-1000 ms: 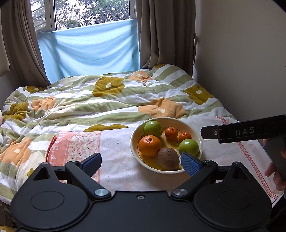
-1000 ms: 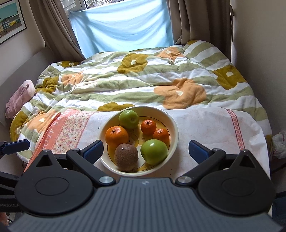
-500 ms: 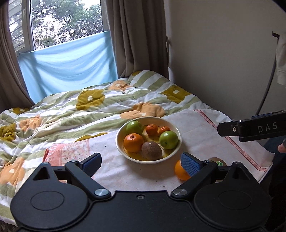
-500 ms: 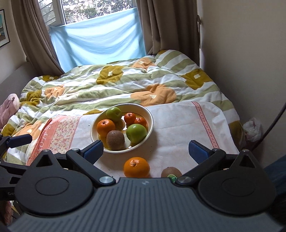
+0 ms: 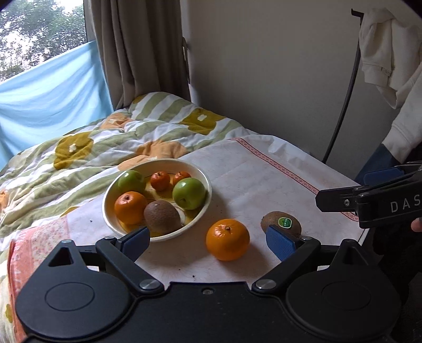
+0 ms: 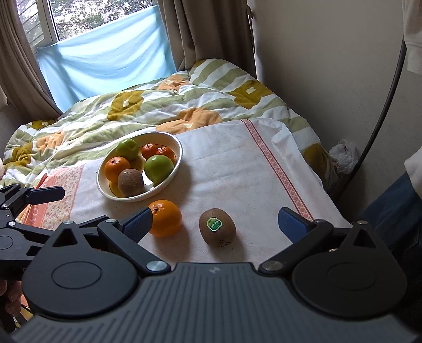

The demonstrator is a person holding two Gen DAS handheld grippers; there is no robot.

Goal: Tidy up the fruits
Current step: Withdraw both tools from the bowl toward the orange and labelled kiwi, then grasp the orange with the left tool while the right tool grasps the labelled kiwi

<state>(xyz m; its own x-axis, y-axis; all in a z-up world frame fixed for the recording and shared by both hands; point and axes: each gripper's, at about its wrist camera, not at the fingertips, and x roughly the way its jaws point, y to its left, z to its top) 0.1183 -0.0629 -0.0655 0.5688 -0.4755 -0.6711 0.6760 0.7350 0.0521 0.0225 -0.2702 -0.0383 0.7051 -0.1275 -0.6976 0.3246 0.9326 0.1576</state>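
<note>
Surface: a white cloth (image 6: 237, 163) with a red patterned border is covering the worktop, lying against a bed with a green-striped quilt (image 6: 158, 105).
Room: a curtained window (image 6: 105, 15) is showing at upper left of the right wrist frame; a plain wall (image 6: 329, 66) is filling the upper right.
Bowl: the cream bowl (image 5: 203, 179) is sitting left of centre, holding two green apples, oranges and a kiwi.
Loose fruit: an orange (image 5: 227, 243) and a stickered kiwi (image 6: 217, 231) are lying near each other, apart, below the bowl.
Edges: the cloth's right edge is dropping off at right of frame; bare cloth is lying right of the bowl.
Left gripper (image 5: 208, 240): jaws standing apart, empty.
Right gripper (image 6: 215, 224): jaws standing apart, empty.
</note>
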